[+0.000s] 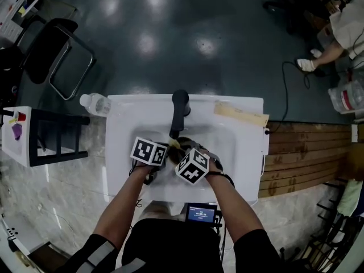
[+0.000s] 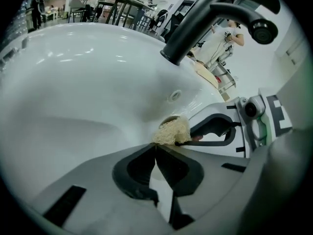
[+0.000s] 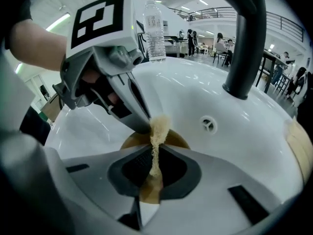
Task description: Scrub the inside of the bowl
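Both grippers are down in the white sink (image 1: 125, 147). A brown bowl (image 3: 131, 141) lies at the basin's bottom, mostly hidden under the jaws; in the head view only a sliver of the bowl (image 1: 183, 141) shows. My left gripper (image 3: 145, 126) reaches down to the bowl's rim, jaws shut on it; its tips (image 2: 155, 146) meet. My right gripper (image 3: 154, 163) is shut on a pale yellow fibrous scrubber (image 3: 158, 129), which stands over the bowl right beside the left jaws. From the left gripper view the scrubber (image 2: 171, 131) sits just past the tips.
A black faucet (image 1: 180, 110) arches over the basin from the back, with the overflow hole (image 3: 209, 124) under it. A clear water bottle (image 1: 95, 103) stands at the sink's back left and a tan board (image 1: 241, 114) lies at the back right. A small screen (image 1: 200, 214) sits at the front edge.
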Motion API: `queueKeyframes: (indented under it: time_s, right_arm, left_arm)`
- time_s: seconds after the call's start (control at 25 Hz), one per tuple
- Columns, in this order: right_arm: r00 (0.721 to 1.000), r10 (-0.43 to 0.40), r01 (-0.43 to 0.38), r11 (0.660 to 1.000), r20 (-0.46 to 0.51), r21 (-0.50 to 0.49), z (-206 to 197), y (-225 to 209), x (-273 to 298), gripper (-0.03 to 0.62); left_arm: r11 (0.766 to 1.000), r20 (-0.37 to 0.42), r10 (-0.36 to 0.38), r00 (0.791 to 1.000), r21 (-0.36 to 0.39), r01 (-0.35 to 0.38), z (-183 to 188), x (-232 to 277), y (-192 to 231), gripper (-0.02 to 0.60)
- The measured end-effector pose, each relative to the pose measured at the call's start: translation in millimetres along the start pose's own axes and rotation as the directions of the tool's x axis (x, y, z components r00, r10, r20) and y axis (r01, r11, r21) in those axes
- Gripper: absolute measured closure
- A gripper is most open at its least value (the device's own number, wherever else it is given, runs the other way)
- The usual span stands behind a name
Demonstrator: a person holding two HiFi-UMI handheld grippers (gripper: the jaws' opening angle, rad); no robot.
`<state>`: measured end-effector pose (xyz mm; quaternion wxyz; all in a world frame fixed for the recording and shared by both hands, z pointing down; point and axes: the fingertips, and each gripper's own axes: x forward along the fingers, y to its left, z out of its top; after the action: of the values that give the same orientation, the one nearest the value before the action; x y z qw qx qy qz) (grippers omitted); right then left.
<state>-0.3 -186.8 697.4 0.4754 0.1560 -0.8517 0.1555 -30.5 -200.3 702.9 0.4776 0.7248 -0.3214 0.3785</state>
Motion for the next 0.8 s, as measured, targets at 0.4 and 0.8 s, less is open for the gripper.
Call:
queueKeyframes:
  time_s: [0.4, 0.8]
  right_arm:
    - [0.986, 0.161, -0.161, 0.987, -0.036, -0.013, -18.4, 40.9, -8.9, 0.556]
    - [0.995, 0.067, -0.076, 0.989, 0.071, 0.128, -22.0, 22.4, -44.1, 0.556]
  left_arm:
    - [1.0, 0.002, 0.004, 1.0, -0.018, -0.004, -0.6, 1.2, 3.5, 0.572]
    - [1.0, 0.017, 0.004, 1.0, 0.022, -0.004, 2.7, 0.8, 3.0, 0.571]
